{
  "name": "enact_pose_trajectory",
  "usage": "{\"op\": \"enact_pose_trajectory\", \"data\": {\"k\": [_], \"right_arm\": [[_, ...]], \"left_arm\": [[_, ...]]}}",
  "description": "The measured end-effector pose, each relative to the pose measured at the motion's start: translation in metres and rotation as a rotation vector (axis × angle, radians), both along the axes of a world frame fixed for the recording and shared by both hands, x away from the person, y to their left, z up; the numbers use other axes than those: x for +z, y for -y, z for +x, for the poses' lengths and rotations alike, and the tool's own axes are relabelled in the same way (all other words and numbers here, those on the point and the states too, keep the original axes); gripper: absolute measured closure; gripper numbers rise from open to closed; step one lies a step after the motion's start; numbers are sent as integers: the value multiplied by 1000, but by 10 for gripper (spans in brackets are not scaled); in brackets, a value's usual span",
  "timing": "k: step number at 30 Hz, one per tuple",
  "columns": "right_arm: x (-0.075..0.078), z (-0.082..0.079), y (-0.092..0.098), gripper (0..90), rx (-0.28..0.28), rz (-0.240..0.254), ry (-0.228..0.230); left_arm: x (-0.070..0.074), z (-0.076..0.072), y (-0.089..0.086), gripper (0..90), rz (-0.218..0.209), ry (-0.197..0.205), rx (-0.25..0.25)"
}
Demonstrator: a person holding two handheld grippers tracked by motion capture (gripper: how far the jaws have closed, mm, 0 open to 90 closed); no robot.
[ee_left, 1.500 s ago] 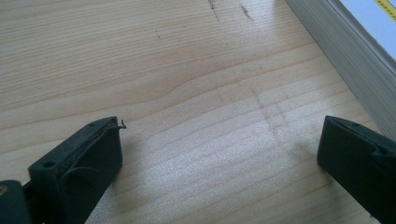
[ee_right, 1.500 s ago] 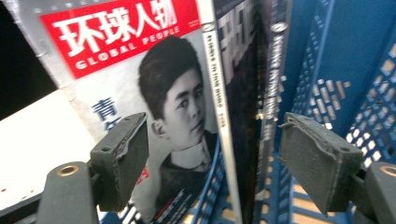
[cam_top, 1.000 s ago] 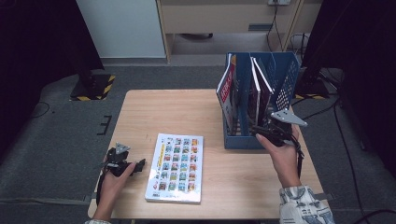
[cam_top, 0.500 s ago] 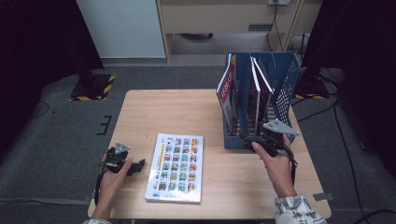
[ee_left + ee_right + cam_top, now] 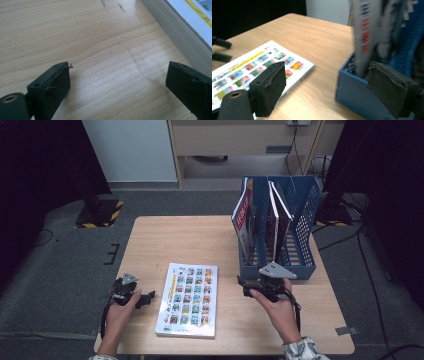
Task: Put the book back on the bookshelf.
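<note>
**Ana:** Book with the grid of small colour pictures on its white cover (image 5: 189, 299) lies flat near the front edge of the pale wooden table (image 5: 190, 240), between the two hands. Nothing grips it.

**Ben:** And the grippers?

**Ana:** The left gripper (image 5: 146, 298) rests low over the wood by the table's front left corner, just beside the book's left edge. In the left gripper view its black jaws stand wide with bare wood between them, though they have just closed a little. The right gripper (image 5: 243, 286) sits in front of the blue perforated plastic file rack (image 5: 300, 227), which stands at the right edge and has a few books upright in it. Its jaws have also just narrowed slightly but gape wide, empty.

**Ben:** So which step is this?

**Ana:** I'd judge it the approach to the flat book, probably to lift it and stand it in the rack beside the others. The right gripper points toward it from the rack side.

**Ben:** What does the pick-up need?

**Ana:** A thin book lying flush gives no edge to bite. One jaw likely has to slide under a side while the other gripper steadies it.

**Ben:** The room?

**Ana:** Grey carpet (image 5: 65, 265), cables at the right, and a black-and-yellow striped base (image 5: 99, 213) beyond the back left corner.
</note>
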State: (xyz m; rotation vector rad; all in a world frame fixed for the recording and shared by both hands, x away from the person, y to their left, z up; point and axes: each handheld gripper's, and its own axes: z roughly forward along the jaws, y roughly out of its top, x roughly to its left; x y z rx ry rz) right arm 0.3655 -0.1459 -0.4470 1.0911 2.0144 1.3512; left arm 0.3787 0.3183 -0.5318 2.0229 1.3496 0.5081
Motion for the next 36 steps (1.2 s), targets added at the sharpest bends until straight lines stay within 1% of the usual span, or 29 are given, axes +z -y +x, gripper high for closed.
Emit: {"op": "enact_pose_trajectory", "data": {"k": [1,3,5,11,14,17,20,22,24,27,29,30,31,33,34,36], "right_arm": [[-1,-1,-4,157,9,-6,-4],[-4,-2,-15,162,36,-27,2],[-6,-4,-22,163,53,-36,1],[-13,-6,-40,166,81,-72,-3],[-17,-7,-48,170,99,-91,-6],[-20,-7,-55,180,114,-97,-9],[-24,-7,-62,195,130,-106,-12],[-27,-8,-67,231,148,-114,-10],[-32,-8,-75,239,176,-134,-15],[-39,-9,-85,260,206,-150,-33],[-44,-8,-91,304,228,-155,-49],[-46,-8,-93,311,234,-156,-56],[-49,-7,-97,322,239,-152,-76],[-54,-7,-102,348,252,-152,-96],[-56,-6,-104,349,257,-153,-101],[-61,-6,-109,346,259,-148,-125]], "left_arm": [[1,0,0,59,-8,3,-1],[3,-1,1,68,-15,5,-4],[4,-2,2,77,-24,8,-9],[10,-4,8,83,-44,20,-20],[13,-6,11,88,-66,25,-28],[16,-8,14,96,-81,33,-31],[18,-9,18,105,-94,30,-37],[19,-10,22,113,-95,32,-48],[20,-11,25,127,-90,28,-58],[21,-11,30,138,-84,21,-71],[21,-12,32,153,-84,16,-79],[22,-12,35,167,-85,12,-85],[22,-12,36,179,-86,8,-87],[22,-12,39,200,-83,4,-94],[22,-12,41,216,-85,1,-100],[22,-12,44,247,-81,-6,-115]]}}
